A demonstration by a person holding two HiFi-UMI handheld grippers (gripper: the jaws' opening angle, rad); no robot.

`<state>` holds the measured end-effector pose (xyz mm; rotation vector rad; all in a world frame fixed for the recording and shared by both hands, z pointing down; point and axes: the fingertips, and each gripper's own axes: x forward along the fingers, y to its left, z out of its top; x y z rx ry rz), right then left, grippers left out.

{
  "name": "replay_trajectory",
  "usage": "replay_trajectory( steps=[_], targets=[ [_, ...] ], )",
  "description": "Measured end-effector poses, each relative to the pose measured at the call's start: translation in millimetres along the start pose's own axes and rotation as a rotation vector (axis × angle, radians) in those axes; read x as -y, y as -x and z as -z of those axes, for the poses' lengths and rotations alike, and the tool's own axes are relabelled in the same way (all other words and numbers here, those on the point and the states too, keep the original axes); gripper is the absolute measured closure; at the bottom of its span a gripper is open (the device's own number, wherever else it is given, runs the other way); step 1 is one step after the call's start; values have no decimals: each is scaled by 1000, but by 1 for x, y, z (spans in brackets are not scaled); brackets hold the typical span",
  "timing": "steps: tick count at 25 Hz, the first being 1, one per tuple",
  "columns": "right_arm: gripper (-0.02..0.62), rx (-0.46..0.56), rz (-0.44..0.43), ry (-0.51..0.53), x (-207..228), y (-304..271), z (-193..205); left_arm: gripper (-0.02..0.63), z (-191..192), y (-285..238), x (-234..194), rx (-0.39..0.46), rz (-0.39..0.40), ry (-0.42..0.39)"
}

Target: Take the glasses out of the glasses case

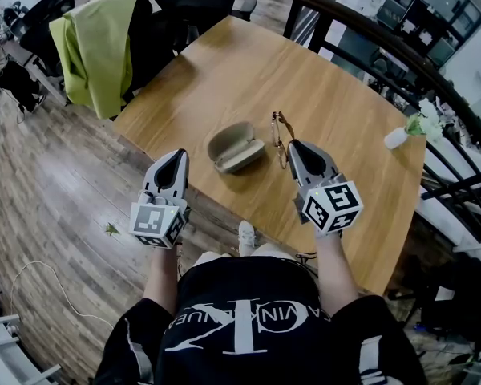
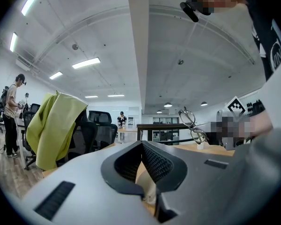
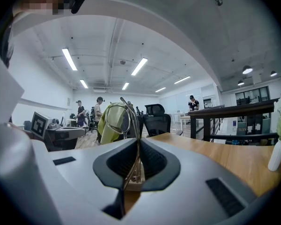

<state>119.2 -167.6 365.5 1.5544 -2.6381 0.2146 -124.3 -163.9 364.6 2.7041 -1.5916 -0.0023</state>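
Right claw (image 1: 292, 145): clamped on the glasses (image 1: 280, 133), which we hold up off the surface (image 1: 224, 79), just right of the case (image 1: 235, 147).
Left claw (image 1: 179, 159): tips together on nothing, low by the near edge, apart from the case.
Case: open on the surface, and empty as far as we can judge.
Step in hand: lifting the glasses clear. We should grip the thin frame steadily, rise straight, then set them down well apart from the case.
Right gripper view: shows the frame pinched edge-on between the pads (image 3: 153, 161), with one lens (image 3: 117, 122) standing above. We think a temple is pinched, but cannot be sure.
Left gripper view: shows the glasses in the air above the surface, which the head view leaves unclear.
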Motion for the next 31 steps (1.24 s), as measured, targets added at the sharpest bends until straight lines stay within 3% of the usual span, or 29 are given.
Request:
replay_trajectory(
  steps=[31],
  targets=[
    [560,3,7,-46,0,-2,8,591,12,1,-5,-26,-5,37]
  ],
)
